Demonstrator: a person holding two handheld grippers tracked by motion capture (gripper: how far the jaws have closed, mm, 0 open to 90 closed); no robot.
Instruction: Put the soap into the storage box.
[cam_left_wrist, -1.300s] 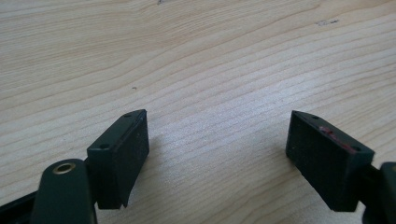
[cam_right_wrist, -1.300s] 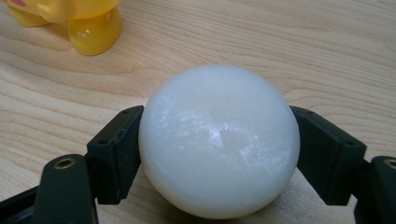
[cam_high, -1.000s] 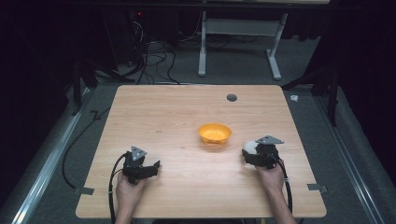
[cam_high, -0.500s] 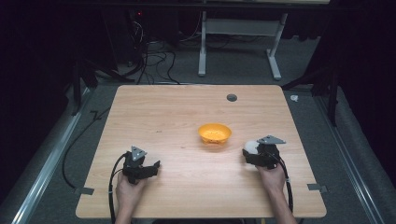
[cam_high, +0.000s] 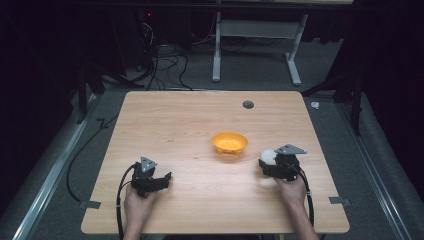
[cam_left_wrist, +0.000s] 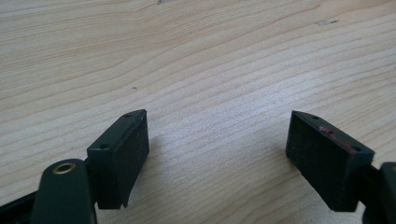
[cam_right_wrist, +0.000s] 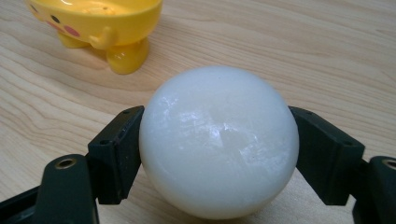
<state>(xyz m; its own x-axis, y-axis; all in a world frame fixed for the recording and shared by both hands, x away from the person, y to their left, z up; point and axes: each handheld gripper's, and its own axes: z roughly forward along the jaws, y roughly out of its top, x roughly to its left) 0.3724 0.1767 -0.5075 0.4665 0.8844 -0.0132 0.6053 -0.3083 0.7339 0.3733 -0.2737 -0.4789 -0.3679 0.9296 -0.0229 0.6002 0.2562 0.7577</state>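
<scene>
The right gripper (cam_right_wrist: 219, 149) jaws clamp a glossy white ball (cam_right_wrist: 218, 140), unreleased at 4 o'clock of the yellow plastic bowl (cam_high: 229, 143); the left gripper (cam_left_wrist: 217, 158) jaws stand wide, empty.

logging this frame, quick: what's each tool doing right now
left tool: open, nothing between its jaws, over bare table.
right tool: shut on the white ball, near the yellow bowl.

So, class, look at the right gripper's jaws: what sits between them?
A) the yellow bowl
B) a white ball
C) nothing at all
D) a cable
B: in the right gripper view the right gripper has its jaws pressed on either side of a glossy white ball, with the yellow bowl standing apart behind it.
</scene>
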